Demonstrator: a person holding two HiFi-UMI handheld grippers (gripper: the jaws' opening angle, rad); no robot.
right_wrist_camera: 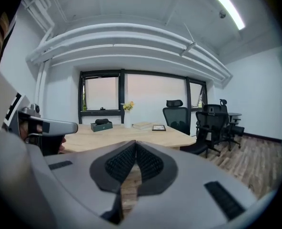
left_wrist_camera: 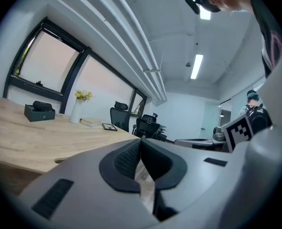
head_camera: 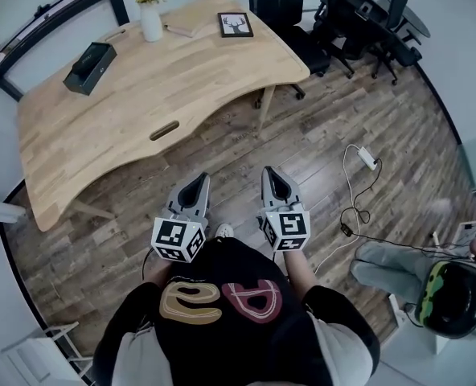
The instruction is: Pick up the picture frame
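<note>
Operator: What lies nearest the head camera?

Inspector: The person's black top (head_camera: 222, 352). Just ahead of it, the left gripper (head_camera: 200, 180) and the right gripper (head_camera: 268, 172) sit side by side above the wooden floor (head_camera: 318, 135). On each gripper the jaws are closed, pads together, with nothing between them.

Operator: Where is the picture frame?

Inspector: The picture frame (head_camera: 235, 24) sits on the far right part of the wooden desk (head_camera: 141, 103), near its edge and well apart from both grippers. A book (head_camera: 186, 29) lies just left of the frame. Further left are a white vase (head_camera: 150, 24) of yellow flowers and a black box (head_camera: 89, 67). A black office chair (head_camera: 290, 14) stands beside that corner of the desk
</note>
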